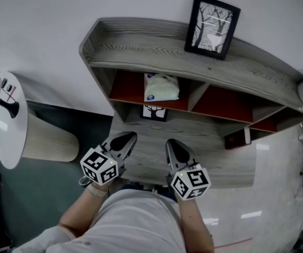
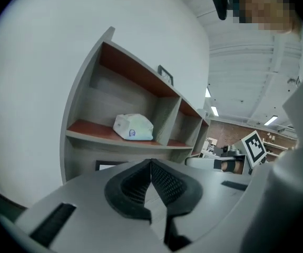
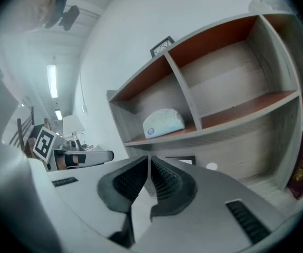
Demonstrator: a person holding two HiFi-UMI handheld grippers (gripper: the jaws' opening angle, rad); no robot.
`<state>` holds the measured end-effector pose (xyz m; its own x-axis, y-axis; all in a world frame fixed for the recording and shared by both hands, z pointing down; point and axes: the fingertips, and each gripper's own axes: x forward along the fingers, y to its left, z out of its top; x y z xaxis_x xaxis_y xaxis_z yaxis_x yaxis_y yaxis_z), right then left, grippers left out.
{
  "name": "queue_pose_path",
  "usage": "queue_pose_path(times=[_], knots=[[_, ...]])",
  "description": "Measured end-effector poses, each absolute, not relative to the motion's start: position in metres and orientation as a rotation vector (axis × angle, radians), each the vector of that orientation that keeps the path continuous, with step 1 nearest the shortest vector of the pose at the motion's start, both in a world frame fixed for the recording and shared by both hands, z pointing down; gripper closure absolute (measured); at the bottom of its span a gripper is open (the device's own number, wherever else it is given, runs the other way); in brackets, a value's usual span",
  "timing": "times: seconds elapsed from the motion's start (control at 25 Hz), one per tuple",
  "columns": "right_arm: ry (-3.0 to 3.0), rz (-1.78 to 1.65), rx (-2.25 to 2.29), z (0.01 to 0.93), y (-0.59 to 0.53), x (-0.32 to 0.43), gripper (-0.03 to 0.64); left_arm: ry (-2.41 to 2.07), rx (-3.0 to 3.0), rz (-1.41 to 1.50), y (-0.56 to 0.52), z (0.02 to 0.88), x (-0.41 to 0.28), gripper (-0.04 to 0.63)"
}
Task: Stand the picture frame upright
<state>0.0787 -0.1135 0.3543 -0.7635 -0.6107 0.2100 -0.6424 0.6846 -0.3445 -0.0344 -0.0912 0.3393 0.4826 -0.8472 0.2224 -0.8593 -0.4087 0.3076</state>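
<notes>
Peeking over the shelf unit's (image 1: 140, 49) top board, the picture frame (image 1: 213, 27) is showing only as a dark sliver in both gripper views. The head view is giving it whole at upper centre-right: black border, black-and-white tree print, standing upright on the top board against the white wall. A smaller frame (image 1: 155, 112) is sitting low in the unit, half hidden behind the jaws in the gripper views (its print is too small to read). The left gripper (image 1: 125, 140) and right gripper (image 1: 175, 149) are hanging at lower centre, well apart from the picture frame, both with jaws pressed together on nothing.
</notes>
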Motion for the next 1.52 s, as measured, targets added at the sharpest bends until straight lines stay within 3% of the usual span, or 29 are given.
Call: queue_pose_path(times=[0.56, 1.52], knots=[[-2.928, 0.357, 0.998, 0.284, -0.113, 0.077, 0.583, -1.437, 2.513, -0.073, -0.103, 0.265, -0.028, 0.578], [-2.926, 0.252, 0.991, 0.282, -0.124, 0.07, 0.583, -1.421, 2.543, -0.134, -0.109, 0.265, -0.039, 0.58]])
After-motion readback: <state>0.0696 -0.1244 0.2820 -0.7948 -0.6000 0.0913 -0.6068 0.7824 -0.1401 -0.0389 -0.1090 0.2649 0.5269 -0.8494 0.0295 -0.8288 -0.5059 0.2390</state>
